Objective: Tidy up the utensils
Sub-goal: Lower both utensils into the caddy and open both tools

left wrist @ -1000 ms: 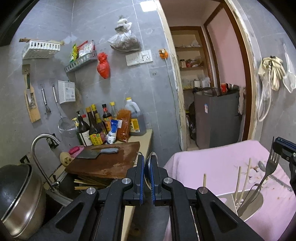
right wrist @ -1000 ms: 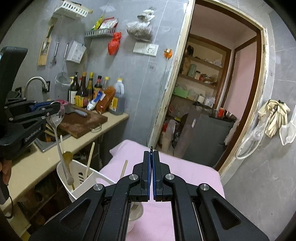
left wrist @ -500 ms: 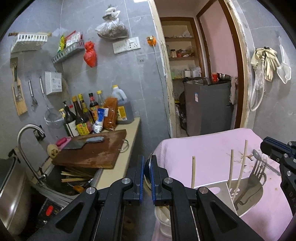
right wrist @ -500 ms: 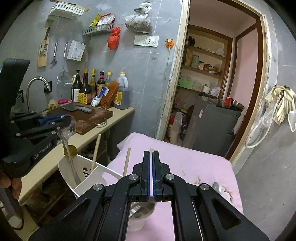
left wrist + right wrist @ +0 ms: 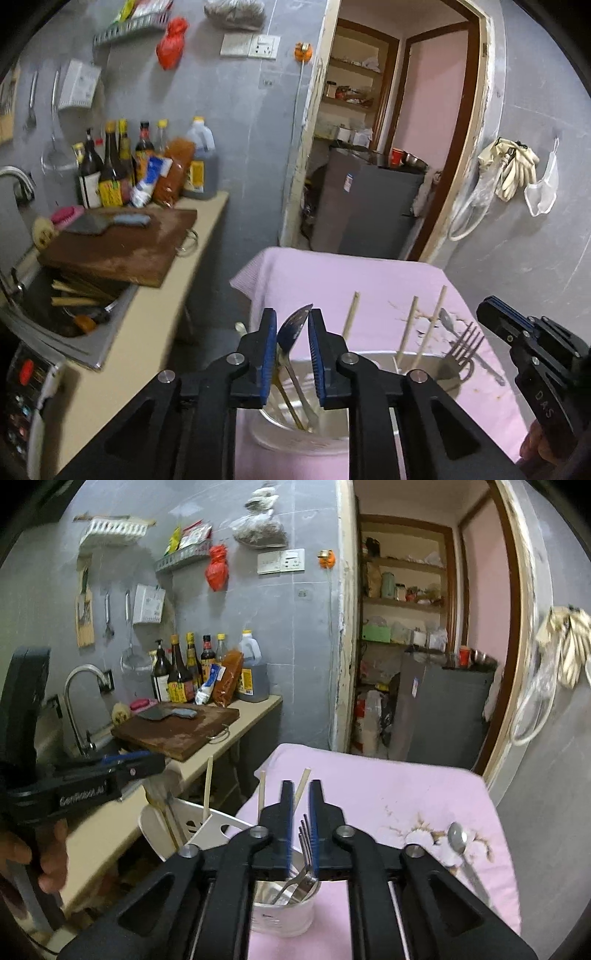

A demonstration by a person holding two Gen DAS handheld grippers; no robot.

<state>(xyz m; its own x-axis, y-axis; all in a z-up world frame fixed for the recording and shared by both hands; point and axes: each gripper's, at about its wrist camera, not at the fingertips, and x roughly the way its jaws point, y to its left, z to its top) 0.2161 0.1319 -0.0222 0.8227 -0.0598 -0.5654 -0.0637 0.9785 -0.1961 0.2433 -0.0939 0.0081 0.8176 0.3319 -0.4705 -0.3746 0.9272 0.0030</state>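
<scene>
Over the holder (image 5: 424, 360), in the left wrist view, the left gripper (image 5: 291, 354) is hovering with jaws spread around a spoon (image 5: 291, 332) that is standing in the holder, seemingly released; chopsticks (image 5: 406, 332) and a fork (image 5: 463, 345) are already sitting inside. Across in the right wrist view, the right gripper (image 5: 298, 827) is hanging with jaws parted around that fork (image 5: 306, 845), while one spoon on the cloth (image 5: 461, 853) is waiting to be collected.

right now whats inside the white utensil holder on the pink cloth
In the white utensil holder: three wooden chopsticks, a spoon between the open left gripper fingers, and forks between the open right gripper fingers. The grippers' bodies hide the bottom.
</scene>
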